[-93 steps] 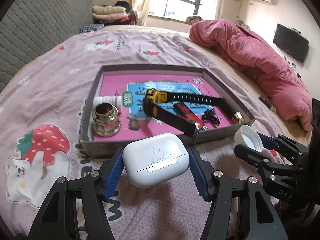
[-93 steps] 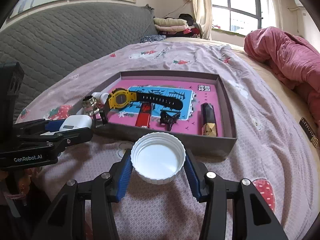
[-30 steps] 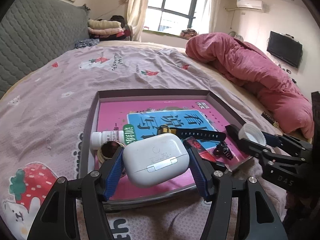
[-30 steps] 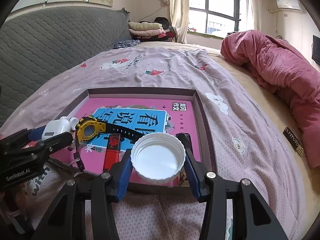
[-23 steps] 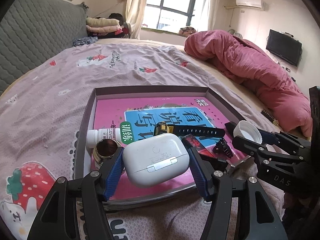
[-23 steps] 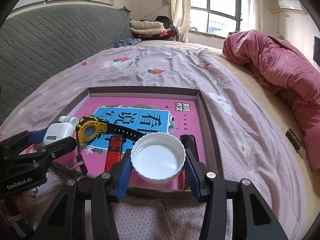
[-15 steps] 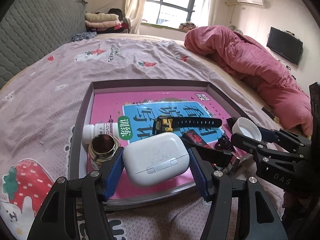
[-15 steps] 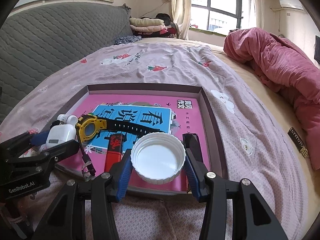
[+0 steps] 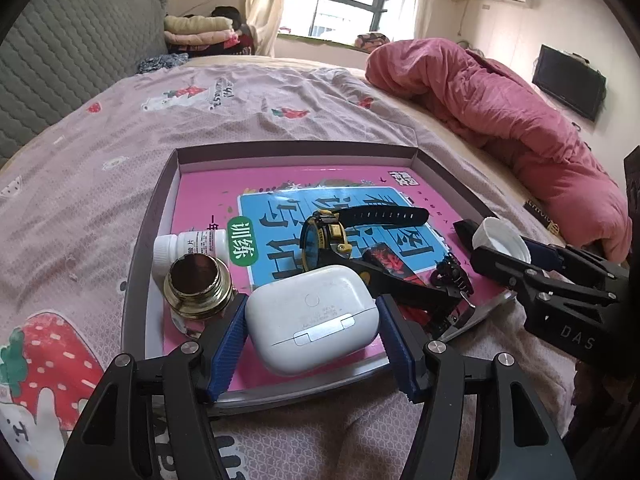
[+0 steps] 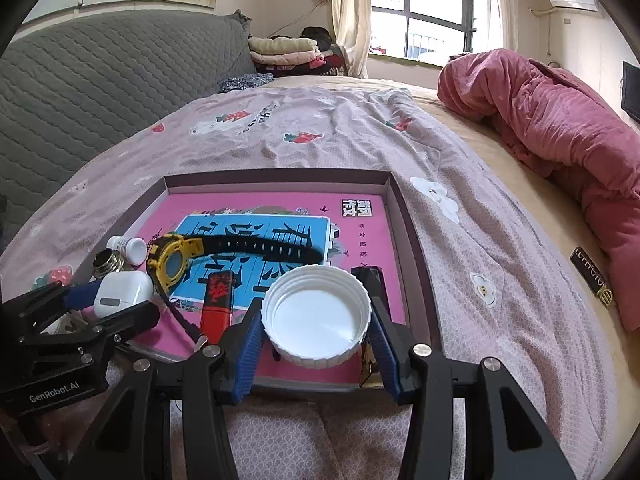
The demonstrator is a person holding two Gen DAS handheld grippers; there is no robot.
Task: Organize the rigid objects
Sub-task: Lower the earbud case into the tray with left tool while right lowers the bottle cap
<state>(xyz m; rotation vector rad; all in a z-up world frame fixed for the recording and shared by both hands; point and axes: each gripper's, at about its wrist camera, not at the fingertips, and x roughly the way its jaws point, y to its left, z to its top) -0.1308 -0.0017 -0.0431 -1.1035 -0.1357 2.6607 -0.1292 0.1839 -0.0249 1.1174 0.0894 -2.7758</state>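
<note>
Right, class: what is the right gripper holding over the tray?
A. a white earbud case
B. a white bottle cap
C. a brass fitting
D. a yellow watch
B: the right gripper has its blue pads closed on the white cap, open side up, over the tray; the earbud case sits in the left gripper.

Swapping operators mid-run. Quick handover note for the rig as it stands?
Left gripper: shut on the white earbud case, held over the near left part of the tray.
Right gripper: shut on the white bottle cap, held over the tray's near right part.
Already in the tray: watch, brass fitting, pill bottle, red lighter, black clip.
Left: set down the case and the cap in the tray, then release.
</note>
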